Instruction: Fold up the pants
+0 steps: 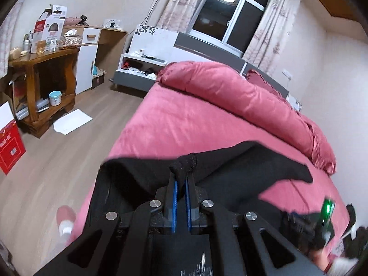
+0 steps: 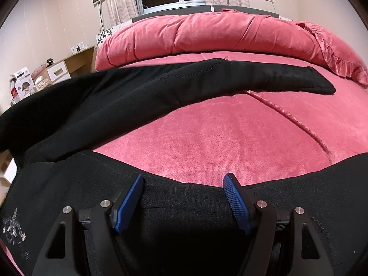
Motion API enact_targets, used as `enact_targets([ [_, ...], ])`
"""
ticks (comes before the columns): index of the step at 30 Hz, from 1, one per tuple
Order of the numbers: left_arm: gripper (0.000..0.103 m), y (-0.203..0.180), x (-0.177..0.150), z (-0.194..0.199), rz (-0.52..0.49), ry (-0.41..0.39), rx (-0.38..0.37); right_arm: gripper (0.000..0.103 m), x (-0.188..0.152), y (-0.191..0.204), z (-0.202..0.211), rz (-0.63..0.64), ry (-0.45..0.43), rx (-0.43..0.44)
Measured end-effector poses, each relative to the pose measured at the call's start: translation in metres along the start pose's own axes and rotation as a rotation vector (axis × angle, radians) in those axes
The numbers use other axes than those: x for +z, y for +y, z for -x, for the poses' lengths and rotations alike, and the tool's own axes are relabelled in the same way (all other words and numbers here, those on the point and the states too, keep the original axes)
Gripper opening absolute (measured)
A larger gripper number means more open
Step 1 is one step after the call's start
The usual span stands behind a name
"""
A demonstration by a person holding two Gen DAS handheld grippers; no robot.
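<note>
Pink bed [image 2: 207,142] under us; left gripper [image 1: 181,174] pinches pants [image 2: 138,96] hem tight, right gripper [image 2: 182,181] gapes w/ nothing held. Tiny bite, fabric prob slips out mid-fold.

Warm indoor light; dark window [image 1: 226,11]; fisheye edges bend; slight motion blur.

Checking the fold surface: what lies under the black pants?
Under the black pants is the pink bed sheet, with a pink cord emerging beneath the far leg. Whatever else the fabric covers cannot be seen.
</note>
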State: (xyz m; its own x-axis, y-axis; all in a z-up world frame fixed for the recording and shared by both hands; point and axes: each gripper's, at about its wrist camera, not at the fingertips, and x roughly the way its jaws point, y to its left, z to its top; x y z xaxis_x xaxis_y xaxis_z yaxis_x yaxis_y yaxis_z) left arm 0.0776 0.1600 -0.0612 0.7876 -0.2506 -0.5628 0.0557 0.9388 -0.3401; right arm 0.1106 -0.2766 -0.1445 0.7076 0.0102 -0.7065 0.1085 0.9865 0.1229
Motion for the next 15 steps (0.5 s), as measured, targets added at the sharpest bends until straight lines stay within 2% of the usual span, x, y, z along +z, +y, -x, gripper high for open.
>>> enact_targets([
  [5,0.005,0.007,-0.052,-0.003,0.040,0.090,0.013,0.073,0.015,0.007,0.003,0.024,0.061,-0.021],
  [8,0.005,0.010,-0.069,-0.009,0.032,0.118,0.023,0.072,0.041,0.009,0.015,-0.016,0.032,0.051],
  [12,0.005,0.008,-0.072,-0.011,0.020,0.116,0.008,0.073,0.091,0.027,0.013,-0.041,0.004,0.161],
  [15,0.005,0.011,-0.073,-0.012,0.032,0.119,0.002,0.073,0.124,0.039,-0.016,-0.130,0.073,0.234],
])
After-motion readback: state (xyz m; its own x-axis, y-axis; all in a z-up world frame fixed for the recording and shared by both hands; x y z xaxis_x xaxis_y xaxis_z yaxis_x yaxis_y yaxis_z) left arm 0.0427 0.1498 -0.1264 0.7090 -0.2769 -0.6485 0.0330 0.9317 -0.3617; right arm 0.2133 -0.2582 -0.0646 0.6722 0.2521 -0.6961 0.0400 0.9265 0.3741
